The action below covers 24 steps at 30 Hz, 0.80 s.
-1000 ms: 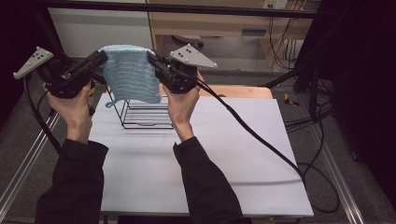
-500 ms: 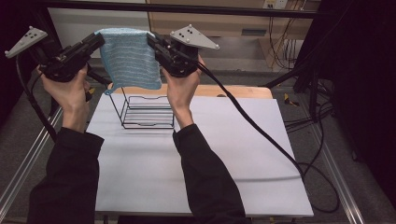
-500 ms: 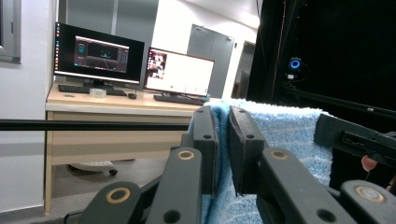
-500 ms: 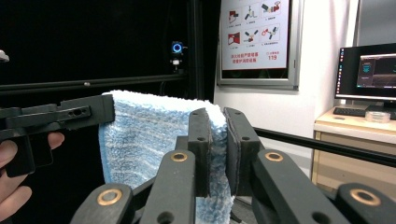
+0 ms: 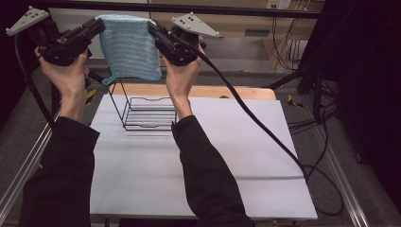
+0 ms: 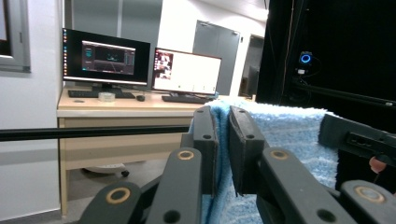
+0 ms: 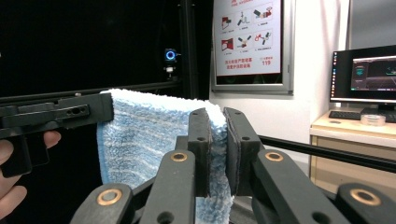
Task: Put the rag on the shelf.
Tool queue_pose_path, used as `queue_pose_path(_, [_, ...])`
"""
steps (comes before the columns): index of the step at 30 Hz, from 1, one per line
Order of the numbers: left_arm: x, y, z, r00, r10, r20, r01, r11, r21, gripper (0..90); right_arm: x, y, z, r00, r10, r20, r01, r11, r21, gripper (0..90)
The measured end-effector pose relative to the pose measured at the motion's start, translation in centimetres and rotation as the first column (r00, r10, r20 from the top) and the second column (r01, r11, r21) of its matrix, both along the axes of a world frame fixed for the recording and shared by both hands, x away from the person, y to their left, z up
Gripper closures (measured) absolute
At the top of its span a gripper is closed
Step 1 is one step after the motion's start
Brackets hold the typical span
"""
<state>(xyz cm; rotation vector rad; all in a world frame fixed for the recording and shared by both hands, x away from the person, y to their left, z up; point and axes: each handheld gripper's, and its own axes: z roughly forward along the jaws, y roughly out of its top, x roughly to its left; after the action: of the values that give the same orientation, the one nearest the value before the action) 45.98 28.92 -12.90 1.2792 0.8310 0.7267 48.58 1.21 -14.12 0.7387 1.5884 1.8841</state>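
Hanging between both claws, the blue striped towel [image 5: 128, 47] droops.

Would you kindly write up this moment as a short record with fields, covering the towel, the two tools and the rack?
Held item: blue towel, stretched between both tools, hanging folded
Left tool: shut on the towel's upper left corner
Right tool: shut on the towel's upper right corner
Height: towel held above the table, its lower edge over the rack's top
Rack: black wire rack on the white table, nothing hung on it
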Motion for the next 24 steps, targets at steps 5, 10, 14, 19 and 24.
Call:
queue_pose_path(5, [1.2,0.1,0.0,0.9999,-0.008,-0.011,0.008,1.0,-0.004,81.8,0.9,0.0,0.0,0.9999,-0.016,-0.001,0.016,0.9999,-0.003,82.4])
queue_pose_path(10, [2.2,-0.1,0.0,1.0,0.0,-0.003,0.0,1.0,0.009,81.8,1.4,0.1,-0.2,0.9996,-0.029,0.005,0.029,0.9996,-0.001,82.3])
queue_pose_path(14, [3.1,-0.1,0.0,1.0,-0.003,-0.007,0.003,0.9999,0.017,81.8,2.1,0.1,-0.3,0.9993,-0.038,-0.002,0.038,0.9993,0.003,82.3])
queue_pose_path(19, [3.7,-0.2,0.1,0.9999,0.011,0.004,-0.011,0.999,0.044,81.8,2.7,0.3,-0.5,0.9989,-0.048,-0.002,0.048,0.9989,-0.004,82.3])
queue_pose_path(24, [4.4,-0.2,0.3,0.9999,0.002,0.01,-0.003,0.9991,0.042,81.8,3.1,0.2,-0.5,0.9986,-0.052,0.0,0.052,0.9986,0.0,82.3])
